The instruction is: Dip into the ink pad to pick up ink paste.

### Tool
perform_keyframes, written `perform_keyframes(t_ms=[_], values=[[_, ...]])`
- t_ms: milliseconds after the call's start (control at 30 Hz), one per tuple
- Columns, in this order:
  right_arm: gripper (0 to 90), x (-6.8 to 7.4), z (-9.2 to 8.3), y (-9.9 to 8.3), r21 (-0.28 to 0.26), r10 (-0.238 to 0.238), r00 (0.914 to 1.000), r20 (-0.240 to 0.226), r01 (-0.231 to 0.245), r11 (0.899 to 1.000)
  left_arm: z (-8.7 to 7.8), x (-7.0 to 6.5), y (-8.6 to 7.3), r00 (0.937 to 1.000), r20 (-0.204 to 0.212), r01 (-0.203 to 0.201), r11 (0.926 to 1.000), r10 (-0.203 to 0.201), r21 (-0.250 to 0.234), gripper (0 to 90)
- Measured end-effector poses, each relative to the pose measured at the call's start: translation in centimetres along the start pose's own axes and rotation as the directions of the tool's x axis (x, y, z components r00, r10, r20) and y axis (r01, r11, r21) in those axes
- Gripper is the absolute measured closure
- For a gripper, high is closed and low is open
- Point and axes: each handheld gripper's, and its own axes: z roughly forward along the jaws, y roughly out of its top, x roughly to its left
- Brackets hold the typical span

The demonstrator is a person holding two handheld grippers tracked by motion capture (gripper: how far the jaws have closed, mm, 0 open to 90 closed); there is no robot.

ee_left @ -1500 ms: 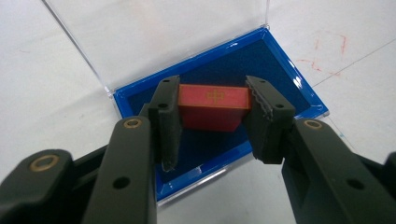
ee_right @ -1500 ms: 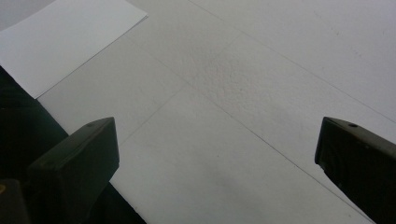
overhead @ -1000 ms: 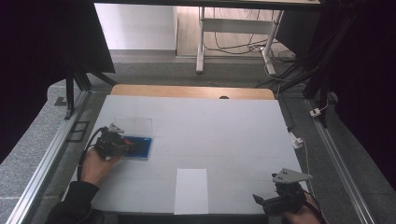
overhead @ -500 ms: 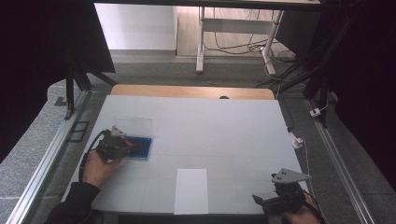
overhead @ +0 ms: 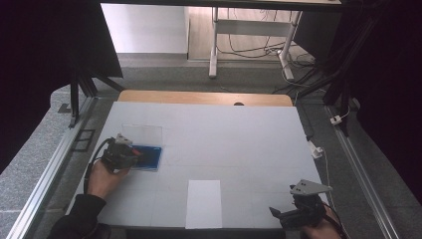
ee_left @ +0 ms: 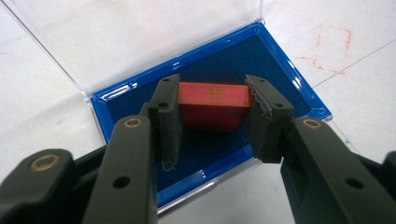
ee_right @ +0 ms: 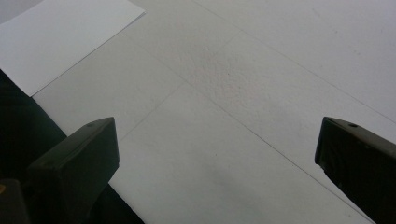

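Left gripper view: left hand-held gripper (ee_left: 212, 119) pinches a red block (ee_left: 212, 105) between its pads, over the blue case (ee_left: 299, 88) lining. Right hand-held gripper (ee_right: 215, 168) stands spread above bare worktop (ee_right: 261, 70), well apart.

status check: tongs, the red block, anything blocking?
Left tongs shut on red block, over the blue case, clear lid open. Right tongs open, nothing between them, over bare table. Nothing in the way.
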Motion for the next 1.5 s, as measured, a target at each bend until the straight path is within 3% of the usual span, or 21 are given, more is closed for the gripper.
perform_keyframes(t_ms=[100, 167, 733, 933, 1200, 1500], values=[[0.0, -0.2, -0.1, 0.0, -0.006, 0.016, 0.9999, 0.002, -0.016, 1.0, 0.0, 0.3, -0.1, 0.9996, 0.018, 0.02, 0.9998, -0.02, -0.008, 58.8], [0.0, -0.2, -0.1, 0.0, -0.007, 0.021, 0.9998, 0.001, -0.021, 1.0, 0.0, 0.8, -0.2, 0.9971, 0.051, 0.057, 0.9982, -0.056, -0.016, 58.7], [0.0, 0.0, 0.0, 0.0, -0.001, 0.002, 1.0, -0.002, -0.002, 1.0, -0.3, 0.5, 0.1, 0.9998, 0.021, 0.003, 1.0, -0.003, 0.004, 58.3], [0.0, 0.0, 0.0, 0.0, -0.001, 0.002, 1.0, -0.002, -0.002, 1.0, -1.0, 0.4, 0.3, 0.9999, 0.008, 0.011, 0.9994, -0.011, -0.033, 58.3], [0.0, 0.0, 0.0, 0.0, -0.003, 0.001, 1.0, -0.002, -0.001, 1.0, -2.3, 0.4, 0.3, 0.9975, 0.047, 0.057, 0.9957, -0.053, -0.073, 58.2], [0.0, 0.0, 0.0, 0.0, -0.004, 0.003, 1.0, -0.003, -0.003, 1.0, -3.3, -0.5, 0.5, 0.9937, 0.103, 0.056, 0.9928, -0.046, -0.106, 58.2]])
